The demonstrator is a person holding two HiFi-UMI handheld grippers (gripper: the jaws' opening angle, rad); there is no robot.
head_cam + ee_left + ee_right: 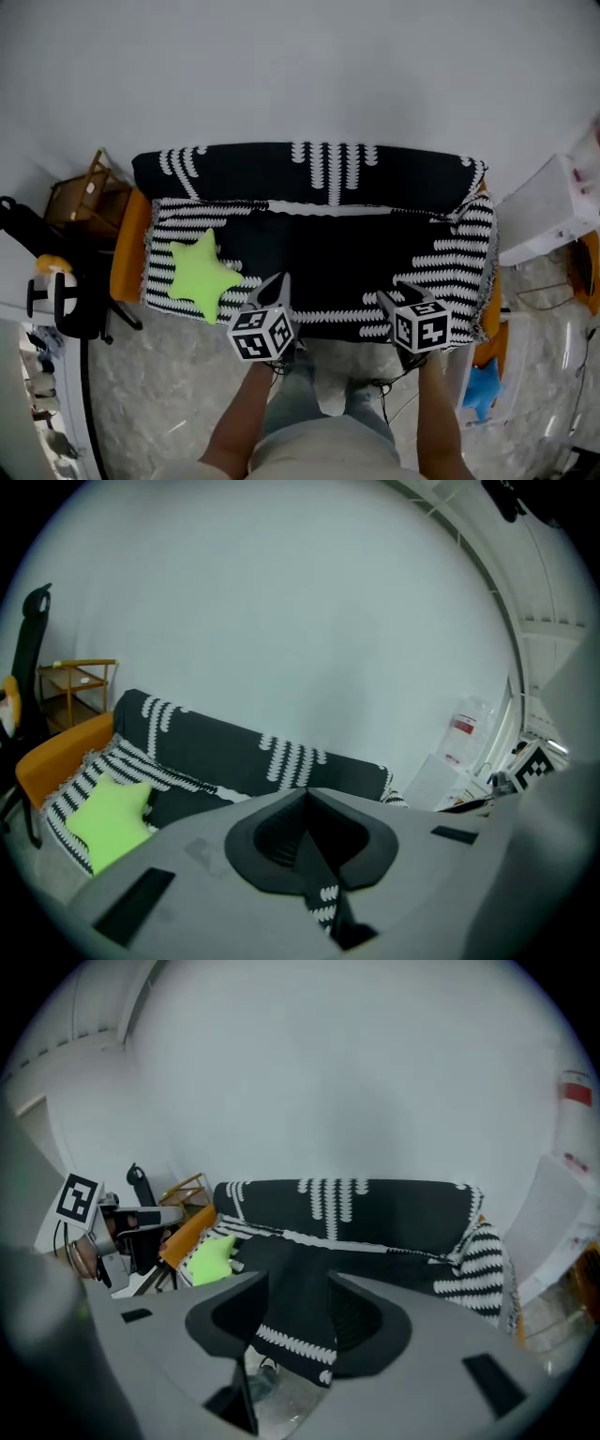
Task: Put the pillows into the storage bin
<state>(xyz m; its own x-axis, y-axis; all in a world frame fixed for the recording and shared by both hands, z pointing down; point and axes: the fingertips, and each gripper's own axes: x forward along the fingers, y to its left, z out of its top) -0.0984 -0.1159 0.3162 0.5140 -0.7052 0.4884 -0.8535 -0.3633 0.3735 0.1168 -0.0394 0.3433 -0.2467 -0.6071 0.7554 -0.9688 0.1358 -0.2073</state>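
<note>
Striped sofa (375, 253) bears a green pillow (200, 275) (star-shaped); left gripper (306, 797) pressed together, right gripper (298, 1283) spread.

Left gripper (277, 284): lower centre-left of head view, jaws closed together, pointing up-frame. Right gripper (398, 295): lower centre-right, jaws apart, level with the left. Left forearm (242, 417) and right forearm (441, 412): extended from bottom edge.

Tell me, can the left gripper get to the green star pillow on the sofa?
Probably yes. The green star pillow lies uncovered on the sofa seat, just to the left of the left gripper, with nothing between them. The jaws look shut, so they would need to open first.
</note>
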